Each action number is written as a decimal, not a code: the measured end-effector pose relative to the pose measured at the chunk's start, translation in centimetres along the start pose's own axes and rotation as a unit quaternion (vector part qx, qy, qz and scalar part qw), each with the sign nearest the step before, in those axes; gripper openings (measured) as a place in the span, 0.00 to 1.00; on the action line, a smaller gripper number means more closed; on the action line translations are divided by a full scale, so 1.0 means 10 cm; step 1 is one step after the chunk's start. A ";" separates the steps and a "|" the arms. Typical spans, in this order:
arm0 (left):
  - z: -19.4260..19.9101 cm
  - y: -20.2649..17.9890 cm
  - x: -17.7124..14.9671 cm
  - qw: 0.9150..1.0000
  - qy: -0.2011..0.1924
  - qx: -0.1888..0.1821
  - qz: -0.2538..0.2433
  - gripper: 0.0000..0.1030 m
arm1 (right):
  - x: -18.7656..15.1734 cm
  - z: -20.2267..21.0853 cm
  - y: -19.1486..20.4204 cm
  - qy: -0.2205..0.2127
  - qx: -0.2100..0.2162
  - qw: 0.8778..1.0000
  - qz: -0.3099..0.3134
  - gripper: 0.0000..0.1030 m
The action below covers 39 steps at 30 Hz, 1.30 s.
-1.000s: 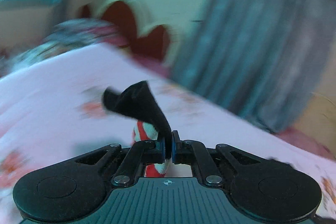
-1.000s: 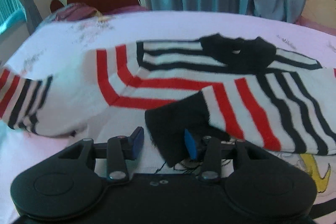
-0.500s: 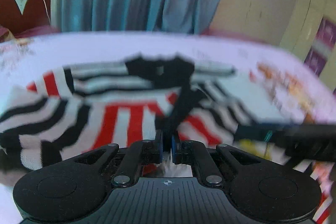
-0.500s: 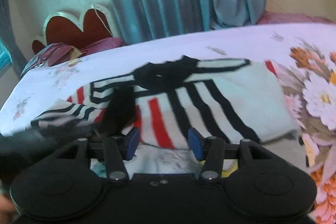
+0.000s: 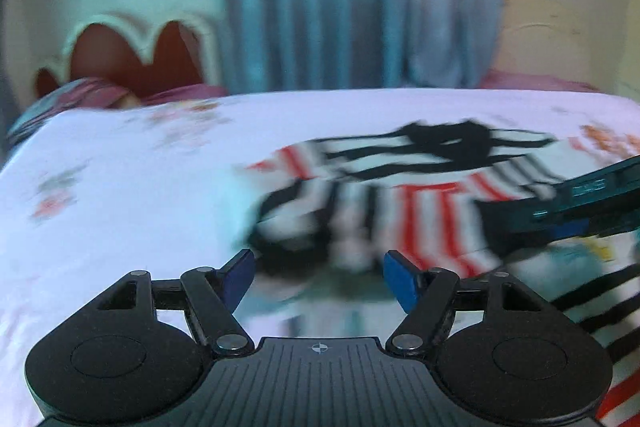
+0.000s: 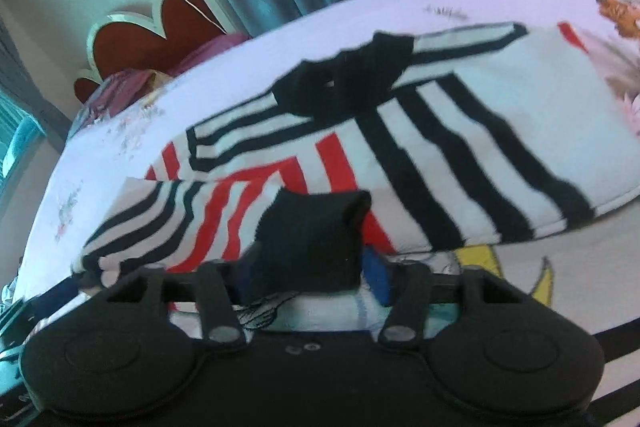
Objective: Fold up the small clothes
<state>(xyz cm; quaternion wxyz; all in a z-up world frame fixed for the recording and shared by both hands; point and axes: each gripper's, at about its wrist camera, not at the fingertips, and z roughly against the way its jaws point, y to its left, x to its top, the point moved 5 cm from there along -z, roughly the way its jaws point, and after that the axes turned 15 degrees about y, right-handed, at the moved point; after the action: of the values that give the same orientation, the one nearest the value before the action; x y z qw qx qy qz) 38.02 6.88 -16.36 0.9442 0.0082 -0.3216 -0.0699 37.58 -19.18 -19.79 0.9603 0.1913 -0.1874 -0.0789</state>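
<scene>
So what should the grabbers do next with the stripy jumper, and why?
Probably the right gripper should finish closing on the black cuff and tidy that sleeve flat on the stripy jumper. The cuff sits bunched between its closing jaws, while the left gripper is opening with nothing between its pads.

A wide bed [image 5: 120, 211] covered by a pale pink sheet printed with flowers carries everything. A small knitted sweater [image 6: 460, 147] with black, red and white stripes lies flat on it, its black collar toward twelve o'clock. A crumpled purple patterned pillow [image 6: 120, 87] rests at ten o'clock.
</scene>
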 end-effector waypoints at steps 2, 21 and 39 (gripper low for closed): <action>-0.08 0.18 -0.06 1.000 0.017 0.014 0.018 0.68 | 0.00 -0.03 0.03 -0.008 -0.008 1.000 0.001 0.23; -0.61 0.00 0.04 0.999 0.004 0.053 0.009 0.56 | 0.39 0.47 -0.41 -0.112 -0.179 0.973 0.093 0.06; -0.21 0.26 -0.04 0.997 0.041 -0.010 0.064 0.39 | 0.36 0.55 -0.79 -0.097 -0.143 0.984 0.053 0.40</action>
<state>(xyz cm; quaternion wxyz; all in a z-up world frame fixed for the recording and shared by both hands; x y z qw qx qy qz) 39.35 9.48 -18.11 0.9593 -0.0192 -0.2815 -0.0125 38.15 -29.05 -17.03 0.9579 0.0331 -0.2761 -0.0720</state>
